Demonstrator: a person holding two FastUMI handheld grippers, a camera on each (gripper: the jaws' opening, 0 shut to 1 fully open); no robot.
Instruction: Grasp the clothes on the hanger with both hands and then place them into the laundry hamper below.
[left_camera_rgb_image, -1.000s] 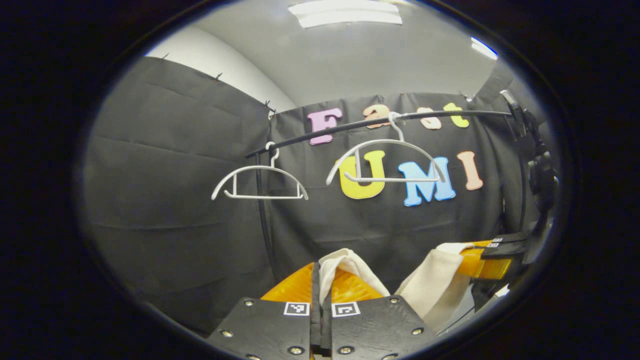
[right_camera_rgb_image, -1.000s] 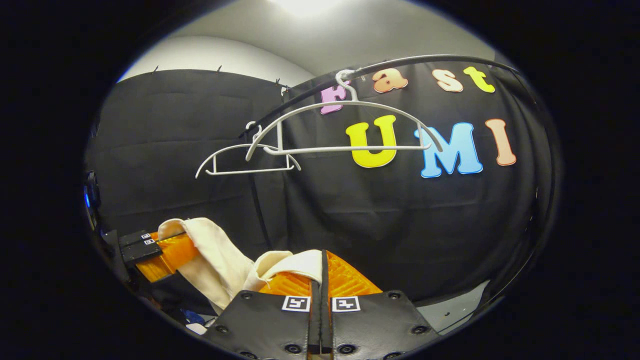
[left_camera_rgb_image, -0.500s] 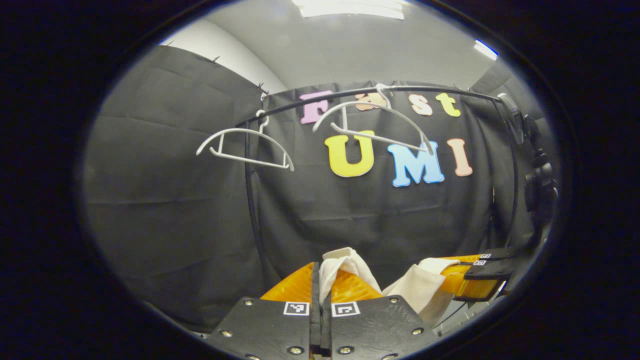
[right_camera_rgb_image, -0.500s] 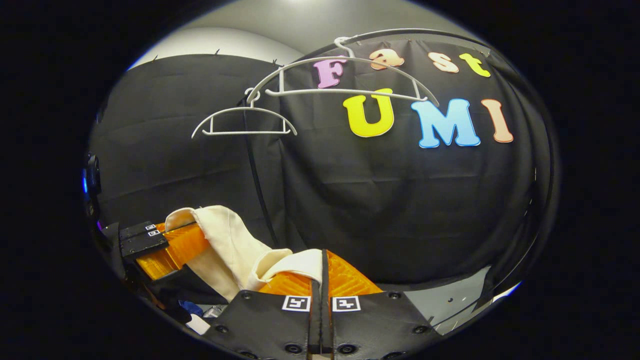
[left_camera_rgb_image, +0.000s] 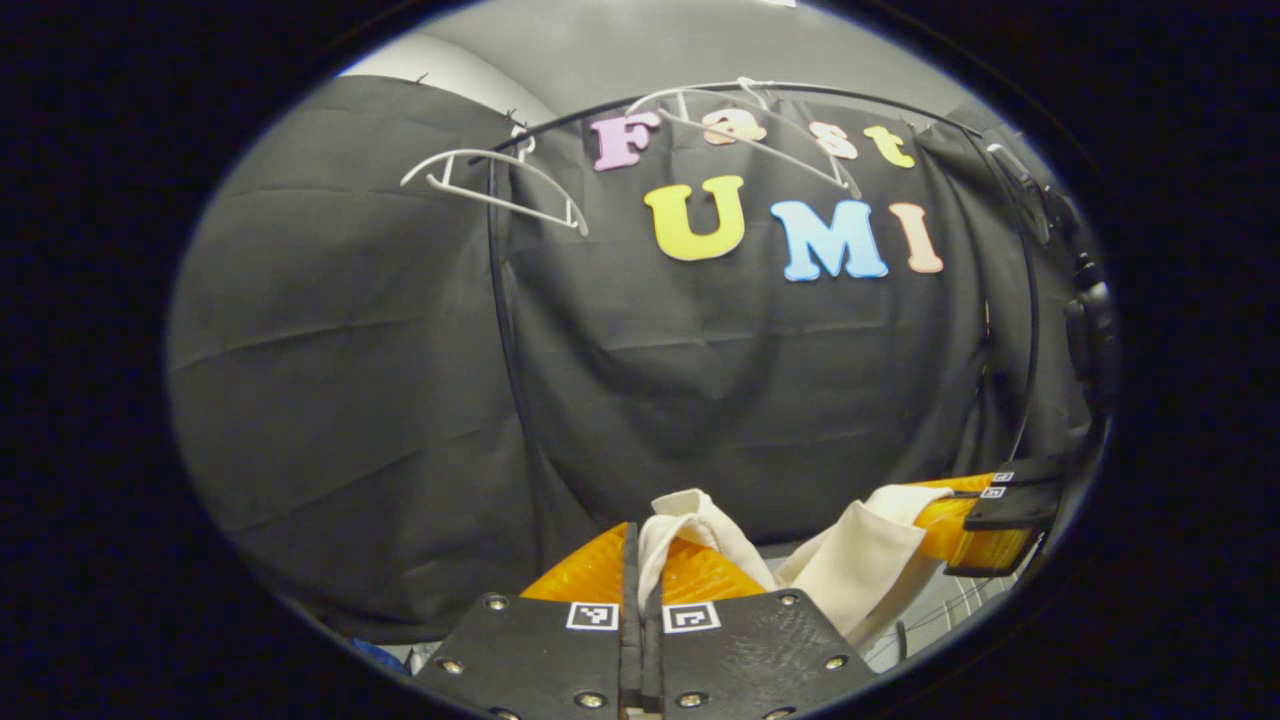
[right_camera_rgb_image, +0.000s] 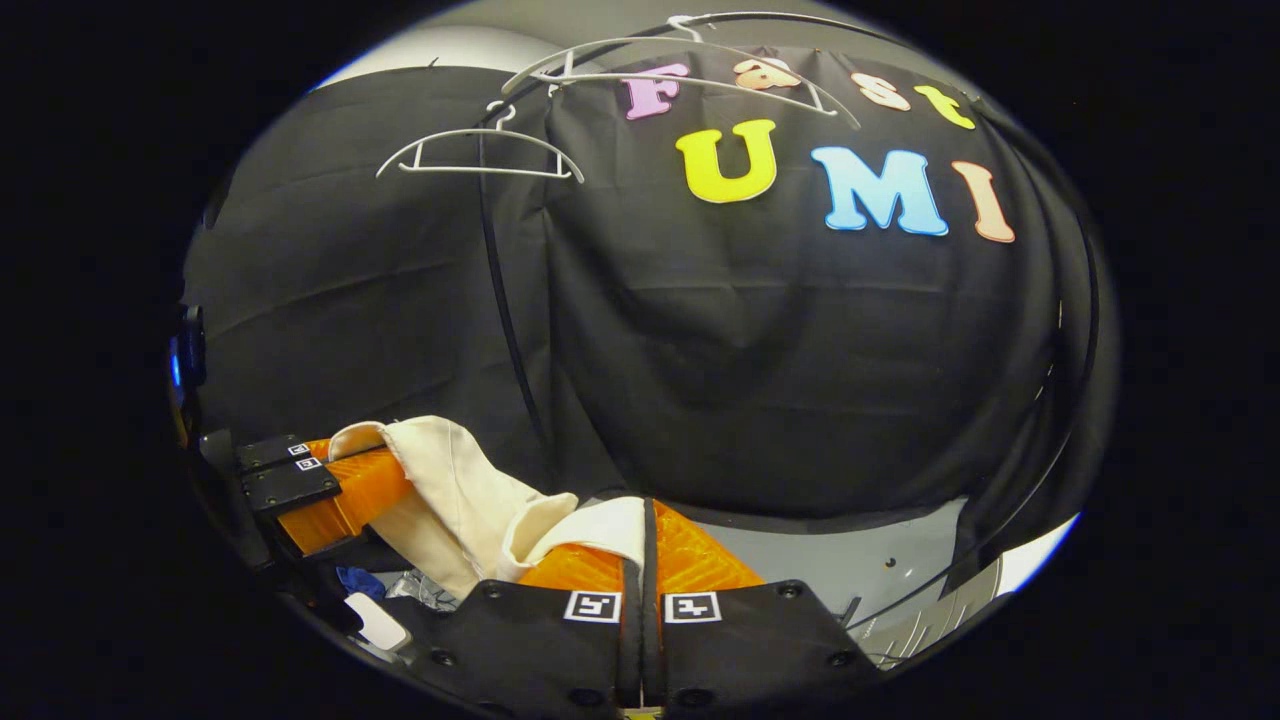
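Both tongs lowered since before, hangers (left_camera_rgb_image: 495, 180) now higher, left tongs (left_camera_rgb_image: 640, 545) and right tongs (right_camera_rgb_image: 640, 535) clamped on cream garment (right_camera_rgb_image: 470, 495)

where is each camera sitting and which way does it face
Left gripper view: rides the left gripper, facing the cloth wall; the right gripper shows at lower right.
Right gripper view: rides the right gripper, facing that wall; the left gripper shows at lower left.
Shared: the cream garment pinched between both, two bare hangers on the rail.

A black rail (left_camera_rgb_image: 560, 112) arcs across the top of the frame, its upright pole (left_camera_rgb_image: 505, 330) running down left of centre. Grey floor (right_camera_rgb_image: 880, 570) shows at lower right.
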